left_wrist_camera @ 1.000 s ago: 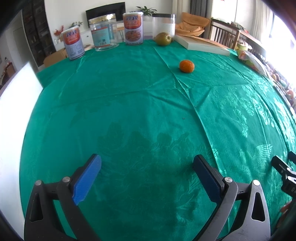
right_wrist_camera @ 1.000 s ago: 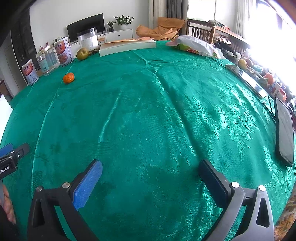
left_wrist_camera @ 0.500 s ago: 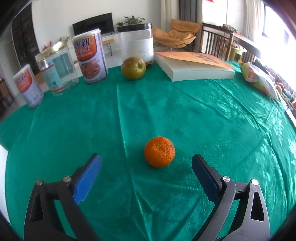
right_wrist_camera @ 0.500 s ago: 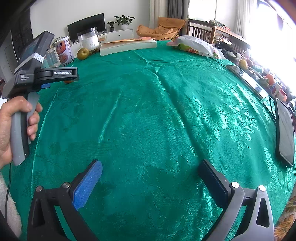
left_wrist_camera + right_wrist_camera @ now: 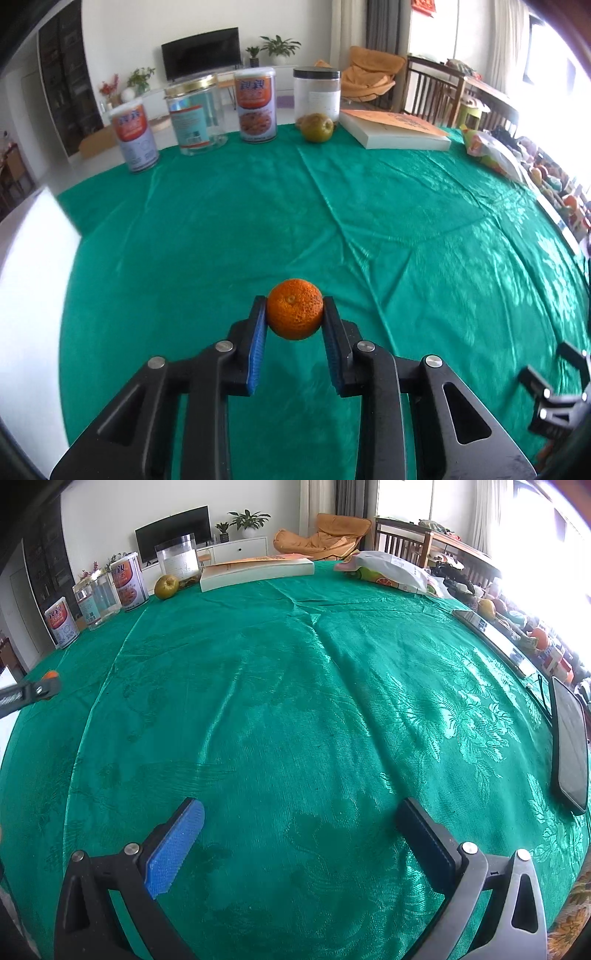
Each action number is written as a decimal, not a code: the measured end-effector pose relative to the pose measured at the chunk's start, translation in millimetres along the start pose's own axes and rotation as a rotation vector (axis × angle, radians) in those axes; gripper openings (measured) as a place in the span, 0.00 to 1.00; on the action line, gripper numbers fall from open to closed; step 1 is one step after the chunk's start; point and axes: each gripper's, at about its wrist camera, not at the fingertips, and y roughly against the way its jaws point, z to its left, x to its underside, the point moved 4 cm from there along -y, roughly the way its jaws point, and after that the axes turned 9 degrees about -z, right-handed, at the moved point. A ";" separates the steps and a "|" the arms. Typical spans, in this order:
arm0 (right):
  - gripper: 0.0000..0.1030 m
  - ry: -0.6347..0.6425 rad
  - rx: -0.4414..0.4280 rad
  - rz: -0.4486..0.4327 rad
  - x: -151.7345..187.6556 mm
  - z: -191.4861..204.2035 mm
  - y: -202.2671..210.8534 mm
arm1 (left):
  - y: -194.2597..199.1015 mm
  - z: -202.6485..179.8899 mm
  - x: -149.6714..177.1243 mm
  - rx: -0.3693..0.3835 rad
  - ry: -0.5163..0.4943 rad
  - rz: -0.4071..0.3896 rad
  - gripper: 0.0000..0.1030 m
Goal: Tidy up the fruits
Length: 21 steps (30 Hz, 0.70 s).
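Low in the centre of the left wrist view, the left gripper has just closed its jaws on the orange, both blue pads pressed to its sides. The fruit is small, round and bright, with pitted peel (stem dimple facing the camera), clear of the green tablecloth. At the upper centre sits a green apple. The right gripper hangs wide open, empty.

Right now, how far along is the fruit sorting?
Nothing looks sorted yet. In hand: the left gripper has just closed on the orange, clear of the green tablecloth. Left: place it, then fetch the green fruit by the book. The right gripper is open, empty.
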 end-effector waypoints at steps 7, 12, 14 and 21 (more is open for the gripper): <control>1.00 0.000 0.000 0.000 -0.2 0.1 -0.2 | 30.4 37.2 67.5 -0.033 0.038 0.073 0.28; 1.00 0.000 0.000 0.000 -0.1 0.1 -0.2 | 30.0 46.5 79.7 -0.063 0.094 0.055 0.36; 1.00 0.000 0.001 0.000 -0.1 0.2 -0.2 | 27.3 47.1 80.8 -0.076 0.107 0.051 0.72; 1.00 0.000 0.000 0.000 -0.1 0.1 -0.4 | 22.9 51.0 84.8 -0.117 0.124 0.050 0.89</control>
